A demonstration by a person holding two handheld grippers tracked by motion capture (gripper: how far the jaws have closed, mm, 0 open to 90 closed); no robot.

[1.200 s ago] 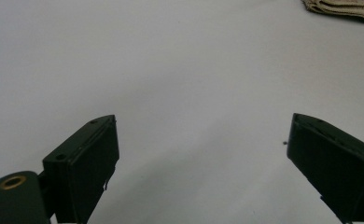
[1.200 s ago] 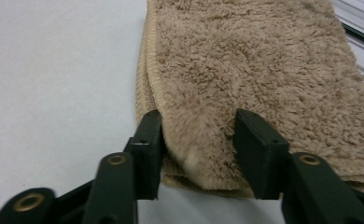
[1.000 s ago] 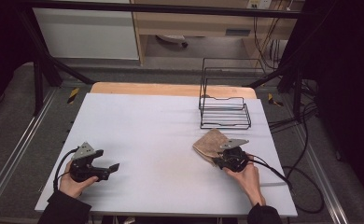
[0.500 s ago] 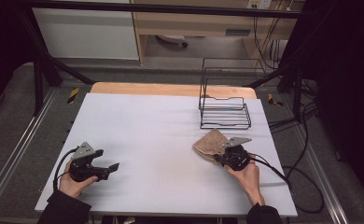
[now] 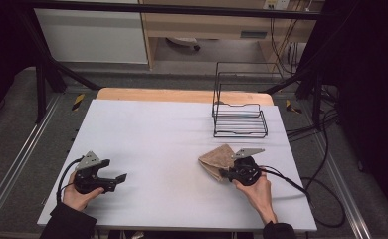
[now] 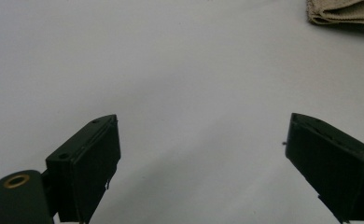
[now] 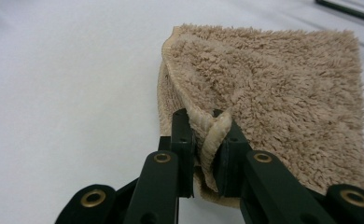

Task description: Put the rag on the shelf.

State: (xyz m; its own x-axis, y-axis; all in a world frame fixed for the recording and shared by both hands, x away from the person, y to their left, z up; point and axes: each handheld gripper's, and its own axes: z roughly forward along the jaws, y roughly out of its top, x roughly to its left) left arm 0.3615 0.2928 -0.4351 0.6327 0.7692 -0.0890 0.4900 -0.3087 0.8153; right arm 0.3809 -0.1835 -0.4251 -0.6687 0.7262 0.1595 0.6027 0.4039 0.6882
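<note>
A folded beige towel [image 5: 218, 160] lies on the white table at the right front. My right gripper [image 5: 225, 174] is shut on the towel's near edge; in the right gripper view the hem of the towel [image 7: 283, 93] is pinched between the two black jaws of the gripper [image 7: 207, 140]. My left gripper [image 5: 121, 178] rests low at the left front, held in a hand, jaws spread wide with nothing between them. In the left gripper view the gripper [image 6: 203, 154] faces bare table, with a corner of the towel [image 6: 343, 11] far off at the top right.
A black wire rack [image 5: 239, 117] stands at the back right of the table [image 5: 157, 129], just beyond the towel. A wooden strip [image 5: 182, 94] runs along the far edge. Cables [image 5: 301, 186] trail off the right side.
My right gripper has shifted slightly on the towel's near edge, keeping its hold. The left gripper has stayed in place.
</note>
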